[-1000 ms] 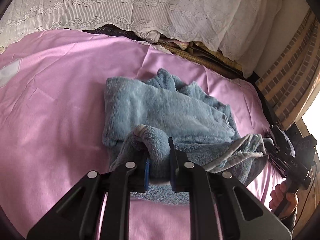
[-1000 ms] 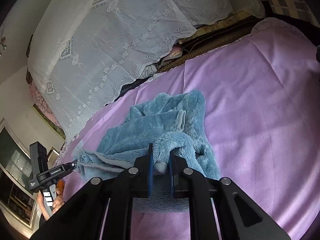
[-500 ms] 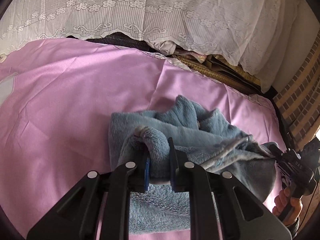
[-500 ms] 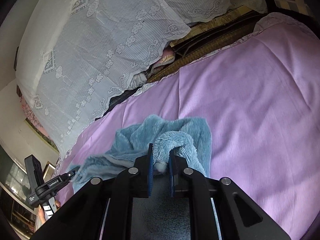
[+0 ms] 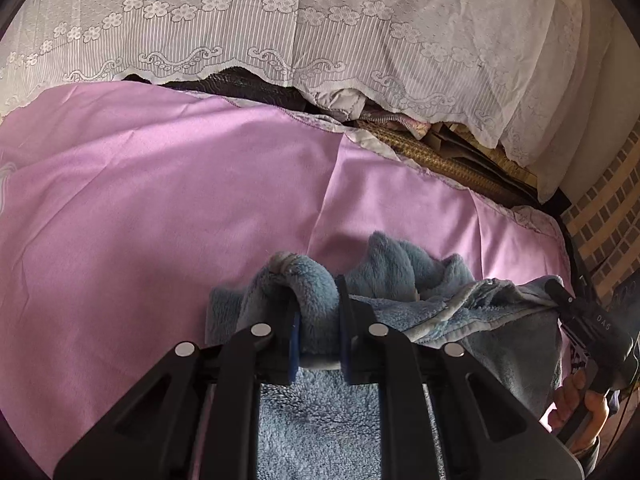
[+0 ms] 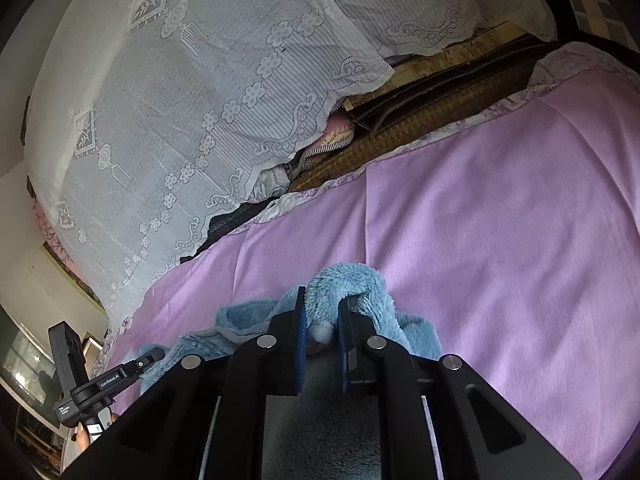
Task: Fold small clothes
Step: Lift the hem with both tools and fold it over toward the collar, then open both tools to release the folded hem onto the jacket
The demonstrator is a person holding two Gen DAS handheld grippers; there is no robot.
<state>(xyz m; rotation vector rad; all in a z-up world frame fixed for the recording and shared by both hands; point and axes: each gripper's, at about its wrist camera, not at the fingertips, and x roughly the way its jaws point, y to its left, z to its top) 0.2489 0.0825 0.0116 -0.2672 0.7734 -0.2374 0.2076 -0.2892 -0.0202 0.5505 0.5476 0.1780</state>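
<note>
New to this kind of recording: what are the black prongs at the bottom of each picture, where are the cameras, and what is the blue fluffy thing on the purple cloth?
No robot here: a person holds a two-finger gripper in each hand, each with a fisheye camera looking along its fingers. One picture is from the left gripper, the other from the right gripper; each also shows the other gripper at its edge. The black prongs are the fingers. Both grippers are closed on bunched parts of a blue fleece garment, which spans between them over a purple sheet. Behind the sheet hangs a white lace cloth.
</note>
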